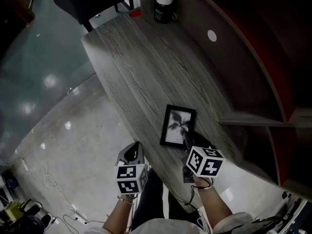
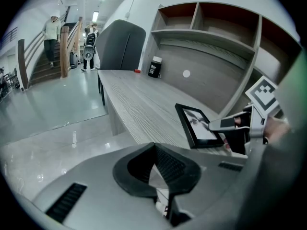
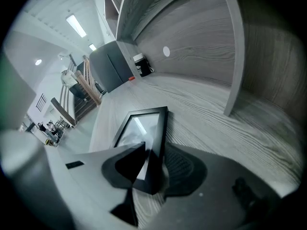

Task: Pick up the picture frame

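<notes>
A black picture frame (image 1: 177, 126) holding a black-and-white plant print lies on the grey wooden desk (image 1: 136, 67), near its front edge. My right gripper (image 1: 187, 143) is shut on the frame's near right corner. In the right gripper view the frame's (image 3: 144, 128) black edge sits between the two pads, and its far end rests on the desk. My left gripper (image 1: 132, 152) hangs left of the desk edge over the floor, its jaws (image 2: 160, 169) shut on nothing. The left gripper view shows the frame (image 2: 199, 123) with the right gripper (image 2: 225, 124) on it.
A black jar with a white lid (image 1: 164, 6) stands at the desk's far end next to a small red thing (image 1: 135, 12). A curved back panel and shelf unit (image 1: 253, 82) line the desk's right side. A dark chair (image 2: 125, 47) stands beyond the desk. People walk far off.
</notes>
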The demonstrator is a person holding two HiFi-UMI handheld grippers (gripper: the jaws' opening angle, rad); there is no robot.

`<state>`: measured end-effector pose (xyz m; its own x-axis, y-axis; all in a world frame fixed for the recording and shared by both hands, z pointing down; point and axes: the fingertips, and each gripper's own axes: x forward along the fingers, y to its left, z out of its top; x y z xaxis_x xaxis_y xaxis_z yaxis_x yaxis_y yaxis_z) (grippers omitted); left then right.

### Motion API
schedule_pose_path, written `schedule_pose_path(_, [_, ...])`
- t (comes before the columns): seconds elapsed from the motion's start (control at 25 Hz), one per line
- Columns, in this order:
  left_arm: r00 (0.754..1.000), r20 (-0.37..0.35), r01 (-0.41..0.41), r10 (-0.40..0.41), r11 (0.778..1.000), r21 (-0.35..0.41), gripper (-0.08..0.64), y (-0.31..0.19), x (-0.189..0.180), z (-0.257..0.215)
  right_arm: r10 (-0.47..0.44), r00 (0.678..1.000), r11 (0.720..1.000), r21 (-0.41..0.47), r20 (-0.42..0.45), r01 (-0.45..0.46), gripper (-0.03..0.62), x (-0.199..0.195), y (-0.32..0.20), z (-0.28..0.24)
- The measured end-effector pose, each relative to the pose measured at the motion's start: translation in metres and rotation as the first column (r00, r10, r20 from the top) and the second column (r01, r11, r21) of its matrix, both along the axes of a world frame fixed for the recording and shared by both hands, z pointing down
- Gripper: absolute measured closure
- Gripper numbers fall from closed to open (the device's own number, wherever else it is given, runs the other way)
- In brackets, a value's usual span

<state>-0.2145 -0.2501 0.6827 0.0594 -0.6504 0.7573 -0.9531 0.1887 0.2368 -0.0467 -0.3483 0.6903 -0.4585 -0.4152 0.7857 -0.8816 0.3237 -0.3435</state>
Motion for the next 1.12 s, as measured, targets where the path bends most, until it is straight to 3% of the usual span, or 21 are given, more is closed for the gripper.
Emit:
schedule_pose_path(0.44, [1.0,-0.019,0.004,-0.004,1.0,0.001,0.549,0.0001,0.0013,0.0027,-0.013,1.0,1.0,-0.013,-0.022,0.013,0.468,-0.0013,0.0008,0.0023])
schedule_pose_path(1.12, [1.0,-0.02,0.0,0.0,1.0,0.014,0.549,0.0032,0.0055,-0.0042,0.049,0.999,0.998,-0.026,0.016,-0.049,0.506,0.0033,-0.0017,-0.0017])
